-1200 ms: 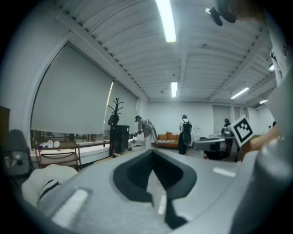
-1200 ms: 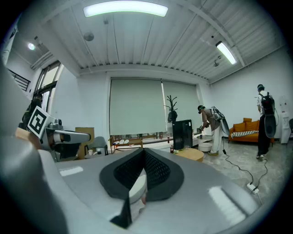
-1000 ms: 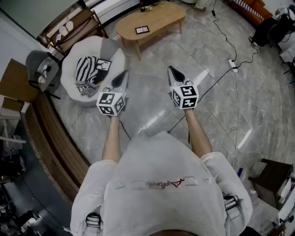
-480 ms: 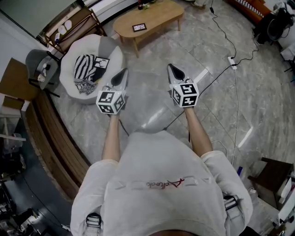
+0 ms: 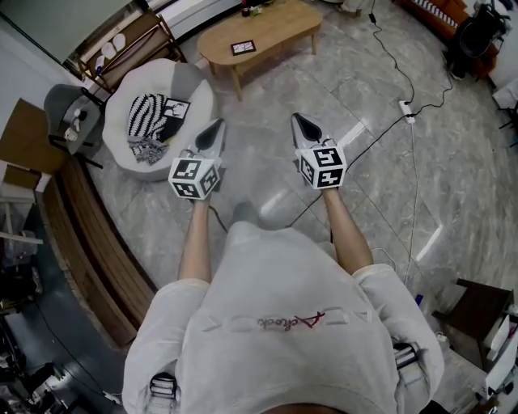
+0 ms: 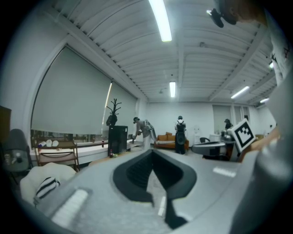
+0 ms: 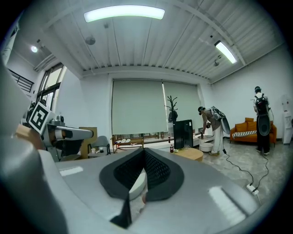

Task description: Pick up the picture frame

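A small dark picture frame (image 5: pixel 244 48) lies flat on the oval wooden coffee table (image 5: pixel 283 24) at the top of the head view. A second dark-framed picture (image 5: pixel 176 108) leans on the white round armchair (image 5: pixel 198 89), beside a striped cushion (image 5: pixel 147 115). My left gripper (image 5: pixel 212 129) and right gripper (image 5: pixel 303 124) are held side by side in front of my body, well short of the table. Both point toward it, both are shut and both are empty. In the left gripper view the jaws (image 6: pixel 153 155) meet with nothing between them. The right gripper's jaws (image 7: pixel 144 155) meet the same way.
A power strip (image 5: pixel 407 113) and black cables run across the marble floor on the right. A grey chair (image 5: pixel 69 113) and a wooden rack (image 5: pixel 129 44) stand at the left, above a long wooden bench (image 5: pixel 97 242). People stand far off in both gripper views.
The table and the armchair have slid a little up and left in the head view. Both grippers keep the same pose and stay shut.
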Demonstrator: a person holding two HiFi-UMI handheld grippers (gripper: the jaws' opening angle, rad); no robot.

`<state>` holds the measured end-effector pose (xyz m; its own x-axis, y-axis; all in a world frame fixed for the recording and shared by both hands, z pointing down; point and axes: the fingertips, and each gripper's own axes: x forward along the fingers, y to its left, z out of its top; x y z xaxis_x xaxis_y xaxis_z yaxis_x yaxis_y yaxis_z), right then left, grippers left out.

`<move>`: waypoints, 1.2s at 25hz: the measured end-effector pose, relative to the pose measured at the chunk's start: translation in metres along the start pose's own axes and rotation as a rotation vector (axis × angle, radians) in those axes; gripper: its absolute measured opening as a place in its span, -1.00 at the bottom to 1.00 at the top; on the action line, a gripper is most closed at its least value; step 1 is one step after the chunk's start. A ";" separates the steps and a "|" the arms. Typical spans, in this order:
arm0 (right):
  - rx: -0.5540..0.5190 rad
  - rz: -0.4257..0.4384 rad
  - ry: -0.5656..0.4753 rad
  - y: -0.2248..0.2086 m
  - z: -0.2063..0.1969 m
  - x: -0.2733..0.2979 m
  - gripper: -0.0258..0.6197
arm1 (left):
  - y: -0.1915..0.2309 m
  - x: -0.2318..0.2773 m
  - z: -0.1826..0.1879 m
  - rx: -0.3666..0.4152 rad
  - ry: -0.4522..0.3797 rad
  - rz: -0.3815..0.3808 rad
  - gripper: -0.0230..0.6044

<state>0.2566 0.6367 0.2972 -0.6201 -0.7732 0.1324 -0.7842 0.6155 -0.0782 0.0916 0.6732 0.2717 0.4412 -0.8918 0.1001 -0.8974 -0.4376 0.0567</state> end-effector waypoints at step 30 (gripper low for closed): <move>0.002 0.007 0.057 -0.073 0.019 0.241 -0.90 | 0.180 0.177 0.004 -0.047 0.023 -0.010 -0.93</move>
<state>0.1638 0.4021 0.3160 -0.6232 -0.7592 0.1876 -0.7801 0.6204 -0.0810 0.0082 0.4365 0.2955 0.4505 -0.8844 0.1225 -0.8920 -0.4399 0.1046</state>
